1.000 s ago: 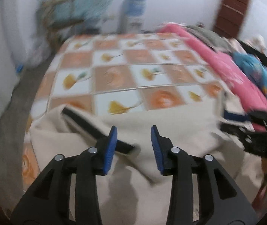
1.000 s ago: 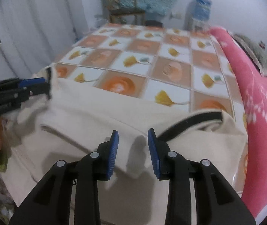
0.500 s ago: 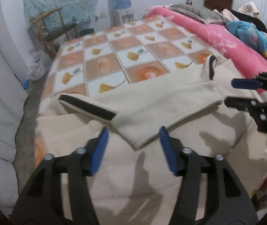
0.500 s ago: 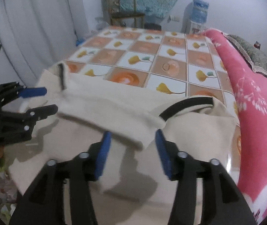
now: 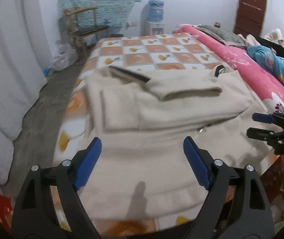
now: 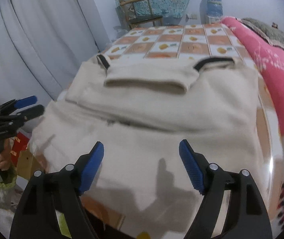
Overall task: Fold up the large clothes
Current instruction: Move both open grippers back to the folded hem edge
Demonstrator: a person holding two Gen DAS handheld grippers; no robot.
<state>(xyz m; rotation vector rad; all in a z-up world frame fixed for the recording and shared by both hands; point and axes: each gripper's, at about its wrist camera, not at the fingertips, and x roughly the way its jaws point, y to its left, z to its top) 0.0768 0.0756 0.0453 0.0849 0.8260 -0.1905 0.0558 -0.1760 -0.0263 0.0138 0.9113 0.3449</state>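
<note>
Cream garment (image 5: 161, 123) flat beneath both opening, empty tongs (image 5: 142, 155), untouched.

Support surface is a table (image 5: 142, 53) under a checkered cloth, orange and white squares with yellow leaf prints. Landmark: the cream garment (image 5: 161, 131) with black trim, lying flat on the near end of the table, sleeves folded across its upper part, lower hem reaching the near edge. Beyond the garment the cloth is bare to the far edge. A pink blanket (image 5: 241, 67) runs along the garment's right side, touching it; whether it rests on the table can't be told
</note>
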